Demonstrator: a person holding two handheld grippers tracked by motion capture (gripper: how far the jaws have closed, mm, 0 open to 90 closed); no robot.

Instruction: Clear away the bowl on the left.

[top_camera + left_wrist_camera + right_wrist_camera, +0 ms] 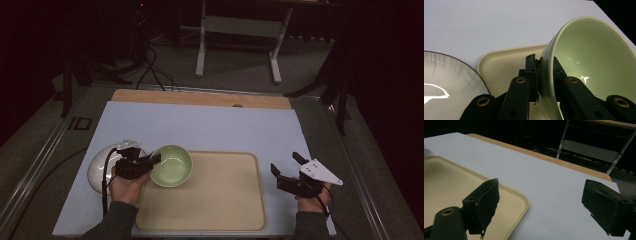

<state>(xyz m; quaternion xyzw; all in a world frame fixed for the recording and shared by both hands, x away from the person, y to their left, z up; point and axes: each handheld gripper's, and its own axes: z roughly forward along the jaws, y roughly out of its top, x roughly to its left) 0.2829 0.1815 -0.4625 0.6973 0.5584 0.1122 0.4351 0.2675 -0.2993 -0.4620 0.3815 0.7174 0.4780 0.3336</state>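
the left gripper (pixel 150 161) is clamped on the rim of a pale green bowl (pixel 172 165). in the left gripper view the bowl's wall (pixel 589 62) runs straight up between the two black jaws: one jaw presses the glossy outside of the wall, the other sits inside the bowl, and the rim pokes out above both tips. the jaws stand close together with only the thickness of the wall between them. the bowl is tipped, its open mouth facing partly sideways away from the hand.

in the high view the bowl is at the near-left corner of a beige tray (pixel 225 200), overlapping the tray's left edge, with the left gripper coming at it from the left. just behind that gripper, on the far side from the bowl, a white plate (pixel 97 170) with a dark rim lies on the pale table cover (pixel 210 125); the same plate (pixel 449 82) shows at the lower left of the left gripper view, beside the tray's rounded corner (pixel 499 60).

the right gripper (pixel 287 167) is well apart from the bowl, past the tray's right edge over the table cover. its jaws are spread wide with nothing between them; in the right gripper view one jaw hangs over the tray's corner (pixel 519 200), the other over bare cover (pixel 554 190).
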